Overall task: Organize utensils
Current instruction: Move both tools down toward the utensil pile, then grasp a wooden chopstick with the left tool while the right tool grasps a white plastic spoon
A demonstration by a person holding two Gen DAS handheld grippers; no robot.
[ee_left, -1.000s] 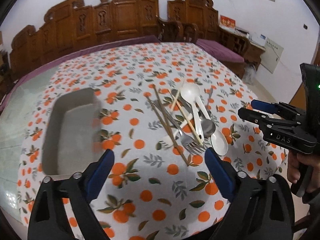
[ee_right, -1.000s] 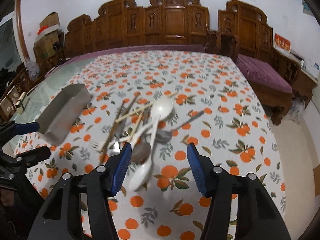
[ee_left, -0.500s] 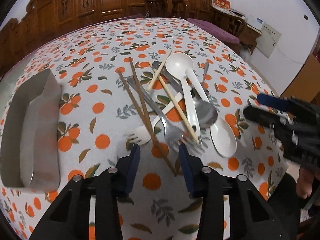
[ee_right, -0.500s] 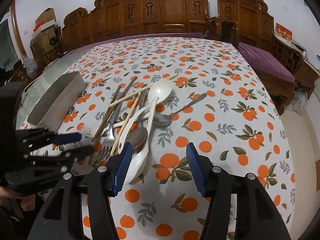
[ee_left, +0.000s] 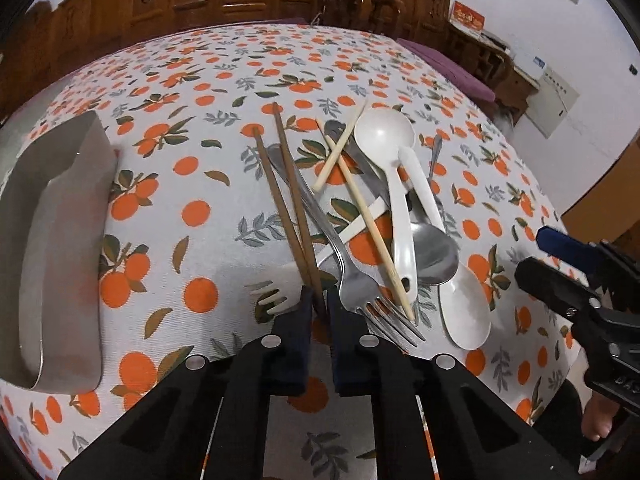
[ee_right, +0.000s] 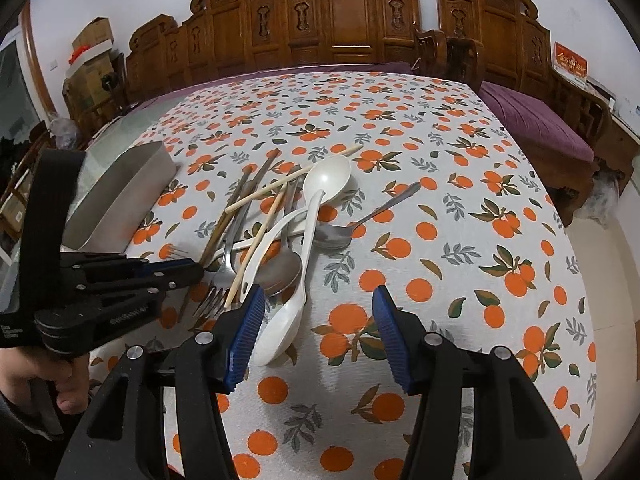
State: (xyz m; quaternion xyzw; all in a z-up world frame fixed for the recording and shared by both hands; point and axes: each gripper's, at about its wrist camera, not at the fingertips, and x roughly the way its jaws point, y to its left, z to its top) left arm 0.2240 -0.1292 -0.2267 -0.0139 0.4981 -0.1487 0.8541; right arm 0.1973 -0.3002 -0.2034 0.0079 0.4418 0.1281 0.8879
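Observation:
A pile of utensils lies on the orange-print tablecloth: two dark brown chopsticks (ee_left: pixel 286 200), two pale chopsticks (ee_left: pixel 362 216), a metal fork (ee_left: pixel 352 276), metal spoons (ee_left: pixel 434 252), white plastic spoons (ee_left: pixel 394 148) and a white plastic fork (ee_left: pixel 272 300). My left gripper (ee_left: pixel 319 312) is shut on the near ends of the dark chopsticks, still resting on the table. It shows in the right wrist view (ee_right: pixel 192 270). My right gripper (ee_right: pixel 318 332) is open and empty, just right of the pile's near end; a white spoon (ee_right: pixel 280 332) lies by its left finger.
A grey metal tray (ee_left: pixel 52 240) stands at the left of the table, also in the right wrist view (ee_right: pixel 120 196). Carved wooden chairs (ee_right: pixel 340 28) line the far side. The table's right edge drops to the floor.
My left gripper moved forward and down to the pile and closed on the dark chopsticks. My right gripper stayed open and crept slightly toward the pile.

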